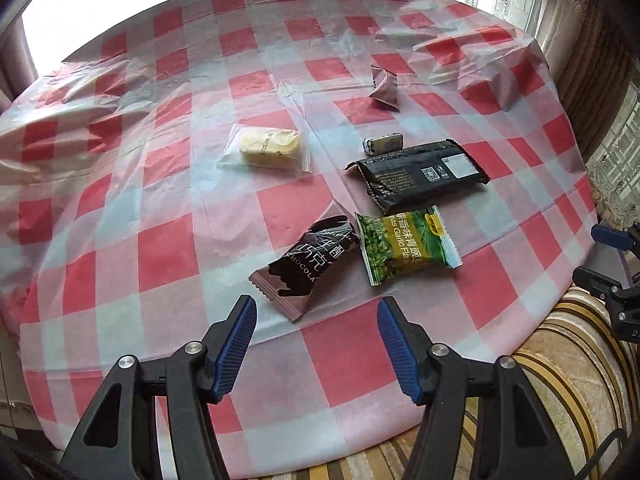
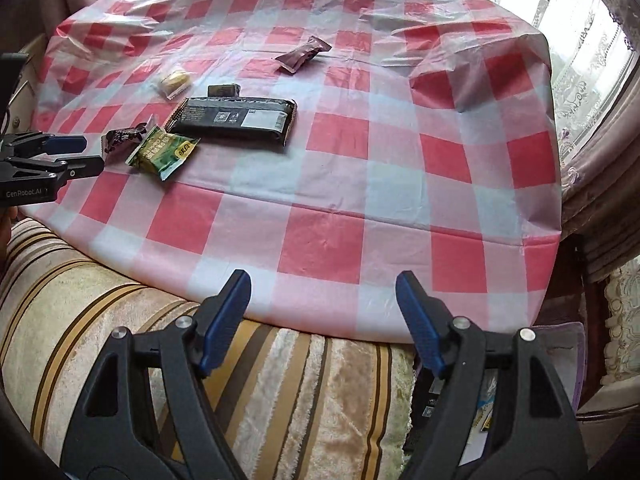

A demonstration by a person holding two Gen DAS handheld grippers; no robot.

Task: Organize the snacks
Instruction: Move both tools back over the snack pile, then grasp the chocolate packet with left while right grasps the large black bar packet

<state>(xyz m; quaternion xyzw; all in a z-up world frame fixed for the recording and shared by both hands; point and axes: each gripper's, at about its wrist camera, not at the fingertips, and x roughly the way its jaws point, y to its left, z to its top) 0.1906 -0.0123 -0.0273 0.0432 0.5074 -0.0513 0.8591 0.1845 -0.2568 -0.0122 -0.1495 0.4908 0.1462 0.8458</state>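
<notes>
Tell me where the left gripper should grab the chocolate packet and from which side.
Grip the chocolate packet at its near crimped end, coming from the table's near edge. It lies flat, that flat end pointing at the open left gripper; its far end touches the green pea packet.

Snack packets (image 1: pixel 404 246) clustered on table (image 1: pixel 340 360)

The left gripper (image 1: pixel 316 316) has its jaws spread wide and holds nothing. The right gripper (image 2: pixel 323 292) is the same, jaws apart.

Green pea packet (image 1: pixel 404 246): "Garlic Flav"; left hand-held gripper (image 2: pixel 80 156): "GenRobot.AI".
</notes>
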